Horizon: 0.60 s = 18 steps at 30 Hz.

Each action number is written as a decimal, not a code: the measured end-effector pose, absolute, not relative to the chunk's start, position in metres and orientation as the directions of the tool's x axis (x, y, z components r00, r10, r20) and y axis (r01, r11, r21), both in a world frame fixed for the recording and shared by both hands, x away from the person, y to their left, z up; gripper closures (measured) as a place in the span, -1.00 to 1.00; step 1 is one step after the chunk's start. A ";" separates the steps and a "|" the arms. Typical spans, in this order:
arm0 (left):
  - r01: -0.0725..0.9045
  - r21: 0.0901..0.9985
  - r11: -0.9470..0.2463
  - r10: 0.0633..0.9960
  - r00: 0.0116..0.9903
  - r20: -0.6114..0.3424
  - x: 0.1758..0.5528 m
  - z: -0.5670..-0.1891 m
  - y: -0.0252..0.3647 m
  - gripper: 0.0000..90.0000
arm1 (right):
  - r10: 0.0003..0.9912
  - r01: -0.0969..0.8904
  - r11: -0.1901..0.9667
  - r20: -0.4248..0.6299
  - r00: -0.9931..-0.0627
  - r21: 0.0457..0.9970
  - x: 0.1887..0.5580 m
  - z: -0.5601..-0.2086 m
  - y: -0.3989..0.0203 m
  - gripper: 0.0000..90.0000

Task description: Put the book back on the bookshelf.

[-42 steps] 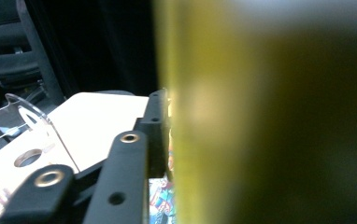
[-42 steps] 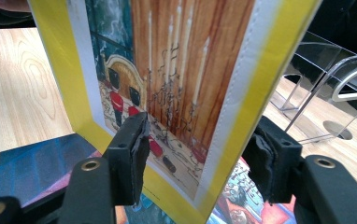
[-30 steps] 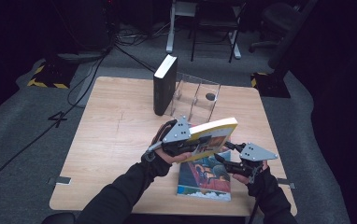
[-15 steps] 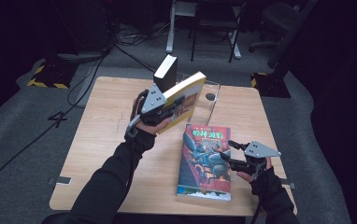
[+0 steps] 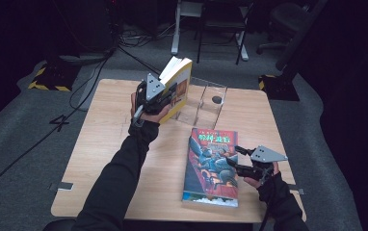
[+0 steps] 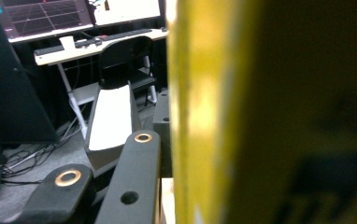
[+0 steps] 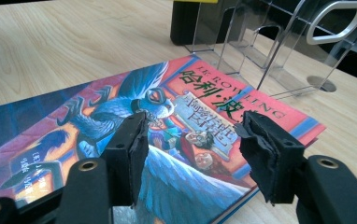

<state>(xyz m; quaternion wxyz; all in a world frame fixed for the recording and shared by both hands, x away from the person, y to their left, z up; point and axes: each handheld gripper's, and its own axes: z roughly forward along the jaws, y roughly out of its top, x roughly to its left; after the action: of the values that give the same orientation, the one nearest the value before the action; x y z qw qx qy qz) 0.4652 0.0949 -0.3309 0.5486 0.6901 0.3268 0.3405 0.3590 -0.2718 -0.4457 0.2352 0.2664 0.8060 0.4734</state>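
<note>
My left gripper (image 5: 166,98) is shut on a thick yellow-covered book (image 5: 180,85), held nearly upright above the table's far middle, just left of a clear acrylic book rack (image 5: 206,102). In the left gripper view the yellow book (image 6: 242,112) presses against one black jaw finger (image 6: 137,177); the other jaw is hidden behind it. A colourful hardcover (image 5: 212,166) with a winged creature on its cover lies flat at the near right. Just over its right edge my right gripper (image 5: 231,159) stands open, and nothing is between its pads (image 7: 130,149) above the cover (image 7: 176,116).
A black book with white pages (image 6: 111,119) stands at the rack's left end. The wooden table (image 5: 105,144) is bare on its left half. The rack's clear dividers (image 7: 279,51) rise just beyond the flat book. Chairs and cables lie past the far edge.
My left gripper has carried the yellow book up and away from above the colourful book to the rack, tipping it toward upright. The right gripper has stayed put.
</note>
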 end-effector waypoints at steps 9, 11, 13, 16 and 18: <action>0.043 0.985 -0.168 0.837 0.534 0.119 0.458 -0.315 0.101 0.66 | 0.645 0.204 0.420 -0.133 -0.753 0.884 0.359 -0.447 -0.269 -0.05; 0.044 0.984 -0.174 0.844 0.521 0.126 0.457 -0.315 0.101 0.67 | 0.645 0.204 0.421 -0.133 -0.753 0.884 0.359 -0.448 -0.269 -0.05; 0.046 0.985 -0.169 0.853 0.507 0.122 0.458 -0.315 0.104 0.67 | 0.644 0.207 0.424 -0.133 -0.753 0.882 0.359 -0.448 -0.267 -0.05; 0.058 0.986 -0.154 0.855 0.508 0.104 0.461 -0.317 0.105 0.67 | 0.639 0.205 0.430 -0.135 -0.757 0.879 0.359 -0.448 -0.266 -0.05; 0.058 0.984 -0.166 0.855 0.506 0.114 0.464 -0.319 0.102 0.67 | 0.639 0.207 0.429 -0.134 -0.758 0.879 0.359 -0.449 -0.265 -0.05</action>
<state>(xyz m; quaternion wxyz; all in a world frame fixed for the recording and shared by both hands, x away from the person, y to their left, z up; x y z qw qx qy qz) 0.4640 0.1020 -0.3188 0.5490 0.6719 0.3398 0.3628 0.3595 -0.2648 -0.4488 0.2313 0.2601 0.8132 0.4665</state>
